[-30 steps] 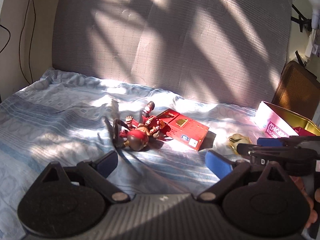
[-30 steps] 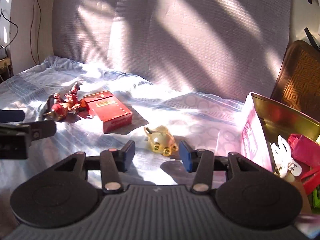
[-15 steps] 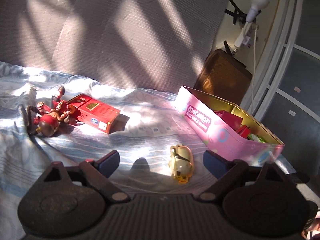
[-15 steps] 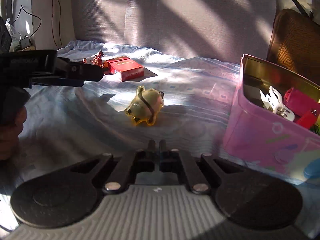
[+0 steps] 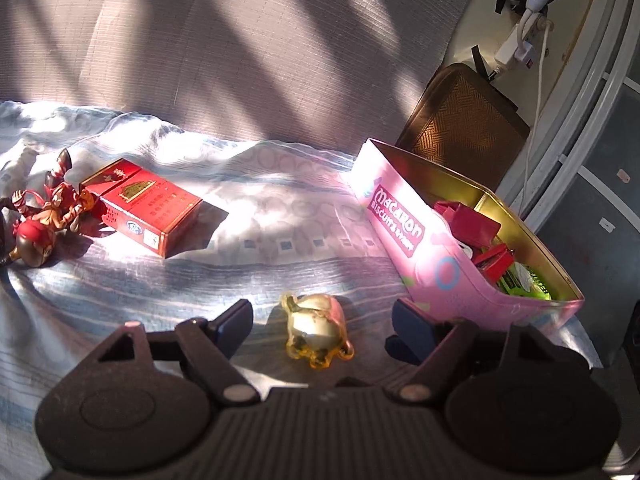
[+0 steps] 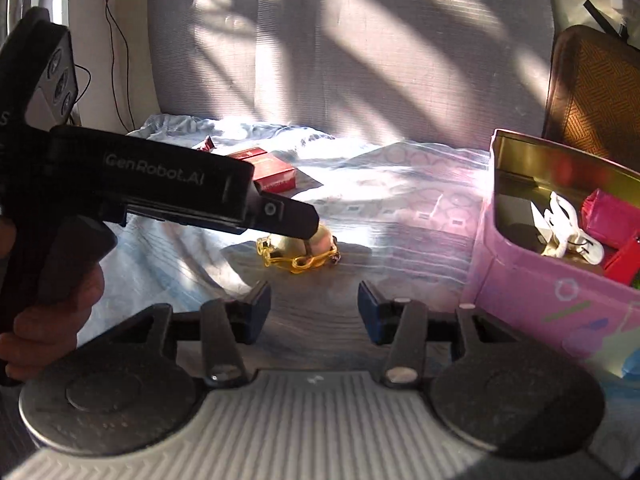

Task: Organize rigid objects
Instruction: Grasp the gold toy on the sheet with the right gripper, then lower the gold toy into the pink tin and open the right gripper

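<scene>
Near the bedsheet's front edge, small golden translucent pig figurine between left gripper's closing, untouching jaws, right gripper half-open, empty, pink biscuit tin beside.

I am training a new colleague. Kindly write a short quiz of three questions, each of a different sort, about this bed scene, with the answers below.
1. True or false: the left gripper already squeezes the golden pig figurine.
2. Which item lies beside the red box? A) a toy figure B) a spoon C) a cup
3. Fill in: the pink tin is printed with the word "____".

Key
1. False: its jaws have just been closing, but both pads stand clear of the pig between them.
2. A: the toy figure.
3. Macaron.
</scene>
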Motion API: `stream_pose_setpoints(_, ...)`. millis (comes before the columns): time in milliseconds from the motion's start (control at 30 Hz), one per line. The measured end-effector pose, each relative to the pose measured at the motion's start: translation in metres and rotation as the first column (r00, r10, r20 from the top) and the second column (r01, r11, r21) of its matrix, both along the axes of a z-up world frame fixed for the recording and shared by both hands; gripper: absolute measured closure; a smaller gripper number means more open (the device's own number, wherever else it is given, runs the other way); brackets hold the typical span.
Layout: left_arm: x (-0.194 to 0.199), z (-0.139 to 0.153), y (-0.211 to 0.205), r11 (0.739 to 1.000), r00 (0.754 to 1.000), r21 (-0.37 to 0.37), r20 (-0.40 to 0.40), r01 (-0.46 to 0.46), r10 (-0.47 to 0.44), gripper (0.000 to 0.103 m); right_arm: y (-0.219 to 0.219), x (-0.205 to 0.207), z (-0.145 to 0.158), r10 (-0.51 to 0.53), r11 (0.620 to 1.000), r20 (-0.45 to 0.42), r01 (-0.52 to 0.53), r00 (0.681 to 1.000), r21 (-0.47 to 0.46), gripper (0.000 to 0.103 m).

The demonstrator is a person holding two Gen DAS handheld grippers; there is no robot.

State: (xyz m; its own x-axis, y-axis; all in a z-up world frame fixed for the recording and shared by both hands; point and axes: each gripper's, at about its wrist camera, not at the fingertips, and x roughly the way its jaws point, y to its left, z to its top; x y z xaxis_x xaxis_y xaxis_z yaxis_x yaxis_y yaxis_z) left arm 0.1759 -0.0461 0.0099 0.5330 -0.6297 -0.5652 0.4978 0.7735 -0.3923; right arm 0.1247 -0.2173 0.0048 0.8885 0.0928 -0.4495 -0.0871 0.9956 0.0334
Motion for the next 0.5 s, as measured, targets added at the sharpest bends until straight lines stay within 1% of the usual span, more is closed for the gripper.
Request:
stream_pose_setpoints(33,0.004,-0.002,-0.002,1.000,1.000,0.006,-0.009,0.004,-0.004,0.032,0.000,0.009,-0.001,0.001,1.000,-0.014,-0.001,1.000,0.006,0.052)
stream_pose_setpoints(133,0.015,-0.016,-0.006,1.000,0.998,-0.011,-0.062,0.025,-0.025,0.054,-0.002,0.032,-0.001,0.018,0.999,-0.046,-0.016,0.999,0.035,0.052)
stream_pose_setpoints(167,0.014,-0.018,-0.004,0.999,0.998,-0.029,-0.050,0.028,-0.030,0.058,-0.002,0.037,0.000,0.025,0.999,-0.047,-0.023,0.999,0.035,0.051)
stream_pose_setpoints(200,0.013,-0.020,-0.003,0.999,0.998,-0.038,-0.053,0.030,-0.032,0.062,0.000,0.041,0.001,0.028,0.999,-0.048,-0.026,0.998,0.030,0.054)
stream_pose_setpoints(233,0.012,-0.020,0.000,0.999,0.999,-0.046,-0.050,0.013,-0.015,0.062,0.001,0.044,0.000,0.030,0.999,-0.048,-0.028,0.998,0.028,0.054)
stream_pose_setpoints(267,0.012,-0.018,0.004,0.998,0.998,-0.068,-0.054,0.005,-0.009,0.062,0.001,0.043,0.000,0.044,0.998,-0.043,-0.043,0.998,0.035,0.057)
stream_pose_setpoints(333,0.009,-0.012,0.010,0.994,0.998,-0.110,-0.055,0.001,-0.007,0.060,0.001,0.038,0.001,0.040,0.998,-0.017,-0.039,0.999,0.046,0.060)
stream_pose_setpoints(433,-0.004,0.005,0.009,0.992,1.000,-0.126,-0.001,0.012,-0.012,0.061,0.001,0.019,0.006,0.024,0.999,0.055,-0.026,0.998,0.046,0.070)
stream_pose_setpoints(467,-0.010,0.015,0.003,0.991,0.999,-0.131,0.025,0.023,-0.019,0.061,0.000,0.011,0.011,0.012,0.999,0.085,-0.016,0.996,0.046,0.073)
stream_pose_setpoints(500,-0.015,0.024,-0.003,0.990,0.998,-0.133,0.052,0.038,-0.031,0.061,-0.002,0.002,0.016,-0.003,0.999,0.119,-0.003,0.993,0.046,0.073)
